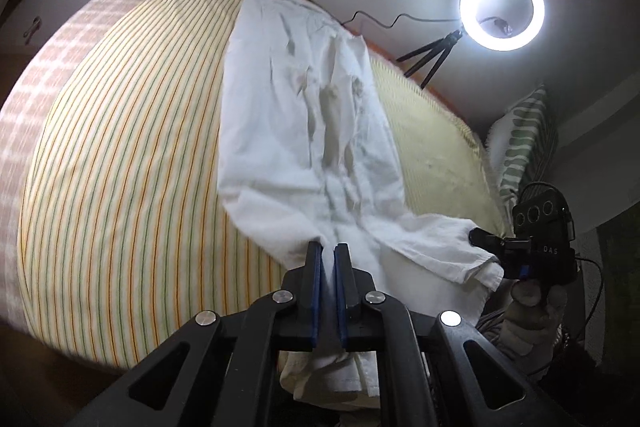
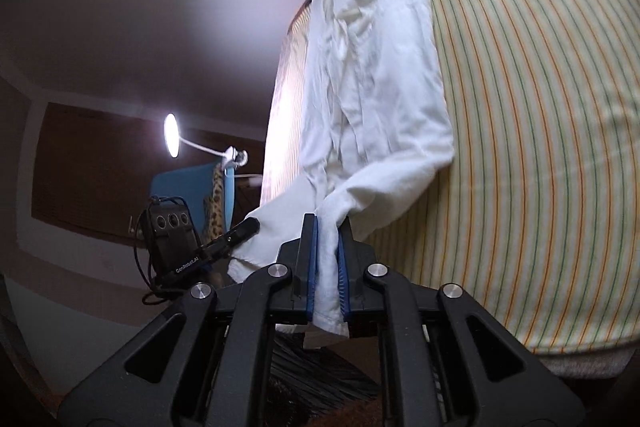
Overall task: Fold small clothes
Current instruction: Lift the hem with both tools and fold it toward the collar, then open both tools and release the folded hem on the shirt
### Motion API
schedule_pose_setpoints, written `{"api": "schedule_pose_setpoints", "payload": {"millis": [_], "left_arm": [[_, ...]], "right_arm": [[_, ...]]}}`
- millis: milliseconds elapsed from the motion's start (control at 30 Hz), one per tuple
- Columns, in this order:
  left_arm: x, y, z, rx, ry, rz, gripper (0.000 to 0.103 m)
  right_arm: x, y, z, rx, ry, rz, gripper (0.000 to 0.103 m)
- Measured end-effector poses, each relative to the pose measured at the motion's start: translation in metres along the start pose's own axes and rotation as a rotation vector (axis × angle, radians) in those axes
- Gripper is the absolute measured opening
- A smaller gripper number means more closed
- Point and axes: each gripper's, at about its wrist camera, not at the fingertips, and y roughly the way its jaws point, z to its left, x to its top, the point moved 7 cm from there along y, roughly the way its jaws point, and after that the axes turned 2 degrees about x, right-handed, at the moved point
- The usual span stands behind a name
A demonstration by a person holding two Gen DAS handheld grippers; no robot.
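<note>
1. Bed [image 1: 120,155]: covered by a pale yellow sheet with thin green and orange stripes; fills most of both wrist views. A checked pink-and-white strip runs along its far side in the left wrist view.
2. White garment [image 1: 304,131]: long, creased, with faint grey marks down the middle. It lies lengthwise across the striped sheet, its far end at the wooden edge of the bed, its near end lifted off the sheet by both grippers. A cuffed corner hangs at the right of the left wrist view.
3. Striped pillow [image 1: 520,143]: green and white, standing at the right end of the bed.
4. Ring light [image 1: 502,7]: lit, round, mounted on a small black tripod beyond the bed, with a cable trailing left.
5. Left gripper [image 1: 328,251]: black frame, blue pads, clenched on a fold at the near end of the white garment; cloth hangs out below the pads.
6. Right gripper [image 2: 328,227]: same build, clamped on a bunched thickness of the white garment, a hem hanging below. In the left wrist view it shows at the right, gripping the cuffed corner, with a gloved hand [image 1: 532,323] on its handle.
7. Desk lamp [image 2: 172,135]: lit, on a white arm, seen far off in the right wrist view.
</note>
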Motion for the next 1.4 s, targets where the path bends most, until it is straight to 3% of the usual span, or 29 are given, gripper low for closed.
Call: {"api": "schedule_pose_setpoints", "payload": {"millis": [167,367,667,767,800,833,867,933,1033,1167,1400], "left_arm": [[0.043,0.009,-0.005,0.000,0.024,-0.030,0.003],[0.085,0.043,0.007,0.023,0.016,-0.009,0.003],[0.112,0.091,0.039,0.073,-0.020,0.044,0.005],[0.121,0.096,0.046,0.063,-0.057,0.045,0.019],[0.126,0.093,0.049,0.073,-0.072,0.025,0.035],[0.132,0.089,0.052,0.079,-0.086,-0.002,0.043],[0.139,0.083,0.054,0.065,-0.100,-0.029,0.043],[0.149,0.071,0.055,0.040,-0.123,-0.064,0.043],[0.161,0.050,0.058,0.057,-0.110,-0.147,0.043],[0.157,0.035,0.068,0.099,-0.075,-0.184,0.043],[0.111,0.081,0.072,0.096,-0.029,0.005,0.043]], "right_arm": [[0.039,0.003,-0.001,-0.029,0.015,-0.021,0.010],[0.088,0.025,-0.021,-0.070,0.105,-0.028,0.010],[0.119,0.061,-0.064,-0.088,0.271,0.020,0.013],[0.124,0.061,-0.072,-0.062,0.325,0.037,0.022],[0.126,0.060,-0.072,-0.046,0.336,0.037,0.025],[0.128,0.058,-0.071,-0.020,0.346,0.033,0.033],[0.131,0.055,-0.069,0.000,0.351,0.021,0.047],[0.138,0.044,-0.064,0.013,0.330,-0.018,0.059],[0.148,0.026,-0.053,0.035,0.266,-0.053,0.060],[0.144,0.004,-0.042,-0.099,0.068,-0.085,0.060],[0.114,0.036,-0.042,-0.279,-0.127,0.055,0.058]]}}
